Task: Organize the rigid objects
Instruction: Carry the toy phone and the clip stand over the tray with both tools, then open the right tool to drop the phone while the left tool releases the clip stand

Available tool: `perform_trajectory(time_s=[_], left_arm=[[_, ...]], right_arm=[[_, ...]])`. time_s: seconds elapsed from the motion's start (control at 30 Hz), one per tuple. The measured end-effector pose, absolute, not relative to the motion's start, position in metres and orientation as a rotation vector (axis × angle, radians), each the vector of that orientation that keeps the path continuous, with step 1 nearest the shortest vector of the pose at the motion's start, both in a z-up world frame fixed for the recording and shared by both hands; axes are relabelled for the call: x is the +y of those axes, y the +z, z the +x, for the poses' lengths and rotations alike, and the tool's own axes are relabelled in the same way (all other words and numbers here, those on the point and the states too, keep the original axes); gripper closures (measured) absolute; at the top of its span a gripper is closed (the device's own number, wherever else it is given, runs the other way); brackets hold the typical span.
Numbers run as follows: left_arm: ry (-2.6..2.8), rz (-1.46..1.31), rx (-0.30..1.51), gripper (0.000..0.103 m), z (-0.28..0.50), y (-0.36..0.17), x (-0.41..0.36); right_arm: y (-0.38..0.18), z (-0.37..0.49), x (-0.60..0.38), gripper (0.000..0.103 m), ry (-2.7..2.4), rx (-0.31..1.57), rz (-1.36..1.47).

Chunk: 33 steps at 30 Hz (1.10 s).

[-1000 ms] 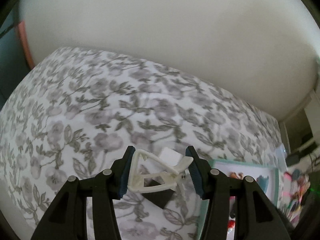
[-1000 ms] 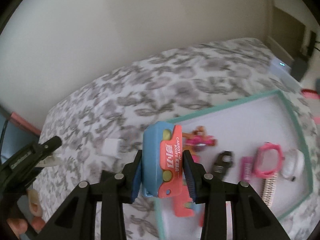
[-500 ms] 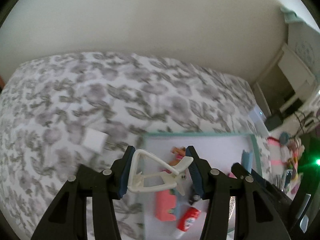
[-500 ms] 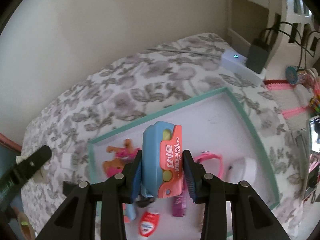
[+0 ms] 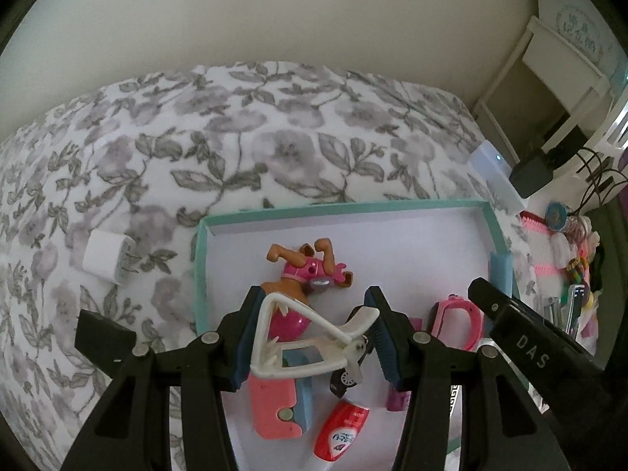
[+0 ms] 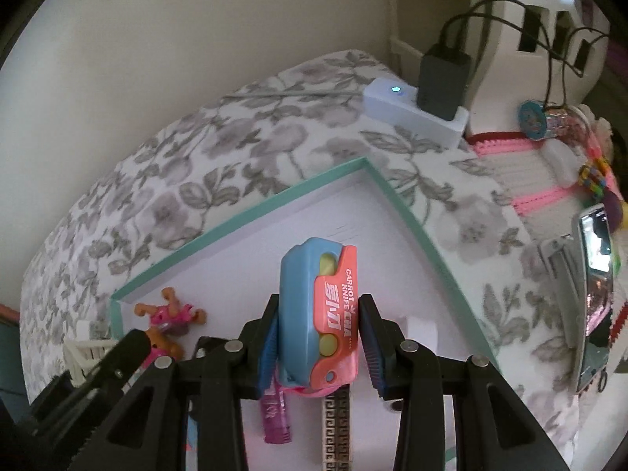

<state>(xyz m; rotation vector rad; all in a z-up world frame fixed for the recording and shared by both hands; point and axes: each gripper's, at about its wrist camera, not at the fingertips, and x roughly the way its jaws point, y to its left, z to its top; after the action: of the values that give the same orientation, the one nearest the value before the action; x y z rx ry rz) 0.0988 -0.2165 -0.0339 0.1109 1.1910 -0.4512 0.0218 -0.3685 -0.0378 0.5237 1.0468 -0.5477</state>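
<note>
The bedspread (image 5: 274, 149) is soft matt floral cloth; the white clip (image 5: 314, 337) and blue-and-coral knife case (image 6: 318, 314) are smooth plastic; the tray (image 6: 251, 216) looks like matt card.

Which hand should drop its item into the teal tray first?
Probably right: the right gripper holds the carrot knife over bare tray floor, while the left gripper's white clip hangs above clutter.

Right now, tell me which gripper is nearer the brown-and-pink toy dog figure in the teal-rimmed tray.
Left. The left gripper, holding a white plastic clip, hangs directly over the toy dog. The right gripper, holding a blue-and-coral carrot knife, sits further right.
</note>
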Motion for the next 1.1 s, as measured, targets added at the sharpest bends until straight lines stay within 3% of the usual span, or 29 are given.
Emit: perform_trajectory(time_s=[0.5,0.6,0.8,0.9,0.97,1.03,1.1], left_arm=[[-0.456,0.163,1.197,0.049,0.095,-0.042,-0.226],[-0.455,0.163,1.197,0.044,0.095,-0.041,-0.225],[-0.447,0.157,1.183,0.043,0.097,-0.031,-0.220],[-0.439,0.145,1.175,0.043,0.099,-0.025,-0.216],[-0.429,0.139,1.169,0.043,0.100,-0.022,-0.213],[-0.412,0.133,1.160,0.043,0.102,-0.019,-0.210],[-0.393,0.130,1.153,0.034,0.104,-0.018,-0.206]], right_arm=[[-0.049,0.023,-0.371,0.063,-0.549,1.084,0.518],[-0.049,0.023,-0.371,0.062,-0.547,1.089,0.517],[-0.050,0.025,-0.370,0.062,-0.545,1.107,0.508],[-0.051,0.025,-0.370,0.057,-0.547,1.113,0.516],[-0.049,0.025,-0.370,0.048,-0.553,1.112,0.512],[-0.047,0.024,-0.369,0.047,-0.555,1.107,0.502],[-0.044,0.025,-0.368,0.047,-0.552,1.103,0.497]])
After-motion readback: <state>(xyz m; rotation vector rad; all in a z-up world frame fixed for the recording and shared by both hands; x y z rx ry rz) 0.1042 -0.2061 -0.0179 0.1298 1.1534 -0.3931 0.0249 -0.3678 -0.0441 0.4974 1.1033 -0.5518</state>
